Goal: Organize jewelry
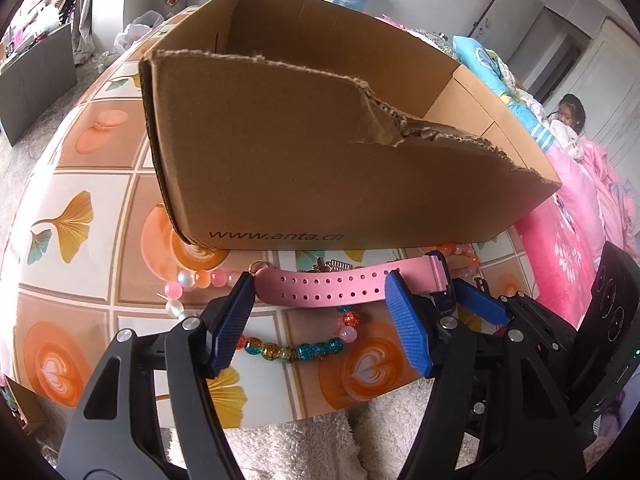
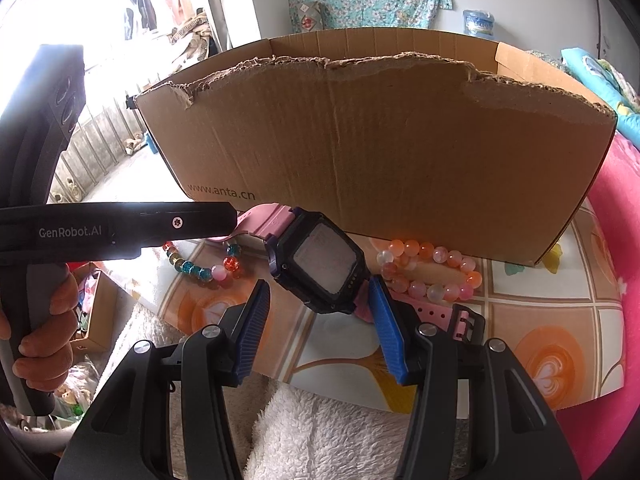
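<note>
A pink-strapped watch (image 1: 320,286) lies on the patterned table in front of a torn cardboard box (image 1: 280,152). My left gripper (image 1: 320,292) is open, its blue fingers either side of the pink strap. In the right wrist view the watch's dark square face (image 2: 322,266) sits tilted between my open right gripper's fingers (image 2: 320,292); the right finger (image 2: 382,312) is close to or touching the case. A multicoloured bead bracelet (image 1: 296,350) (image 2: 200,270) and a pink-orange bead bracelet (image 2: 432,274) (image 1: 200,280) lie beside the watch.
The box (image 2: 380,152) fills the space behind the jewelry. The table's front edge (image 1: 280,420) meets a white fluffy cloth (image 2: 320,432). The left gripper's body (image 2: 120,228) reaches in from the left. Pink bedding (image 1: 568,240) lies right.
</note>
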